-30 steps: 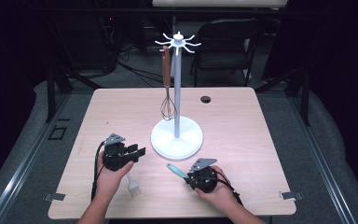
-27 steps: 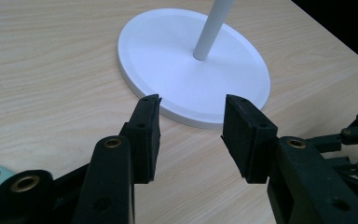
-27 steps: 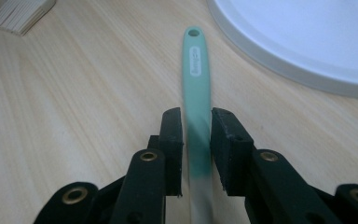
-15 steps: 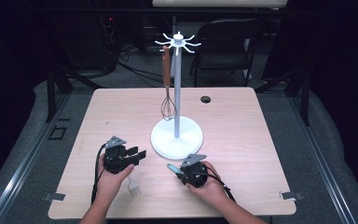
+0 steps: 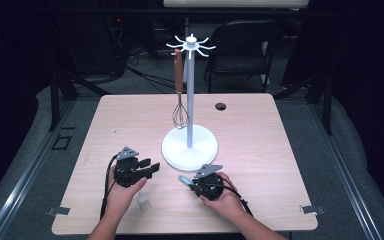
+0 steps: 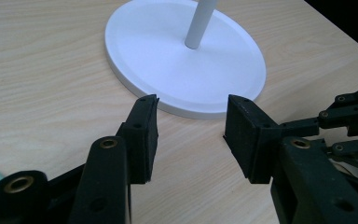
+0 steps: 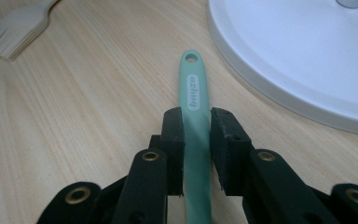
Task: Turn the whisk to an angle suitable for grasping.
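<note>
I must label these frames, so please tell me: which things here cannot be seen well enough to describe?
- Green utensil handle: the right tongs have just been closing on it; its working end is cut off by the bottom edge of the right gripper view, and in the high view the hand covers it.
- Pale brush: cut off by the top left edge of the right gripper view.
- Small dark thing on the table: too small in the high view.
</note>
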Available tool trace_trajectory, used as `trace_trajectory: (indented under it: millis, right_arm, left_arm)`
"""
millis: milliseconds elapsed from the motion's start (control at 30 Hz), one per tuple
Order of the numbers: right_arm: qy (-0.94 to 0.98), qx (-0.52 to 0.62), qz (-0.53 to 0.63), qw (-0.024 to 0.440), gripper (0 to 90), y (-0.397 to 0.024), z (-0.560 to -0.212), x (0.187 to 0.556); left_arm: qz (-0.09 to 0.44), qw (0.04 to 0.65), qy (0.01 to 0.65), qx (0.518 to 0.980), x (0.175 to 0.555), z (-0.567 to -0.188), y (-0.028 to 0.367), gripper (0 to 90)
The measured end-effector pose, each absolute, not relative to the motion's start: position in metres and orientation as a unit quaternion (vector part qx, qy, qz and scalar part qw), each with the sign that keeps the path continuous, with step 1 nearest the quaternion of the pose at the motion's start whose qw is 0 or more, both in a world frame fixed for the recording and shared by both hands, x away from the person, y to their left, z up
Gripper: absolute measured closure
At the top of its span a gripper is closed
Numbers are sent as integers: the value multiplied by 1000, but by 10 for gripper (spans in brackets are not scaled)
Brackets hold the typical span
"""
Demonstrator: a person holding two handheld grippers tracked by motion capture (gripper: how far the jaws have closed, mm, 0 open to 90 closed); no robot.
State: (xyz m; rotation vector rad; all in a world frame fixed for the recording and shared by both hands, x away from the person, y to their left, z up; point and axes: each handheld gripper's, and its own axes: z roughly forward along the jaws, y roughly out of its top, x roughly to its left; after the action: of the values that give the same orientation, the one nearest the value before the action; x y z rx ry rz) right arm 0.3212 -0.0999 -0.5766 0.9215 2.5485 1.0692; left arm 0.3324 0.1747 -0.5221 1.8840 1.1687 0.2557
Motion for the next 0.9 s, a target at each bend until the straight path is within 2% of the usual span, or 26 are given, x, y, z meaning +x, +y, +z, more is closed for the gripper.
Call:
trace_trajectory:
  millis: [367, 900]
  right_arm:
    - [861, 300, 394, 114, 753, -106, -565, 314]
    - [847, 292, 426, 124, 754, -115, -553, 306]
  left_arm:
    - [86, 435, 452, 774, 331, -531, 156, 521]
    - [13, 446, 409, 796, 330, -546, 129, 514]
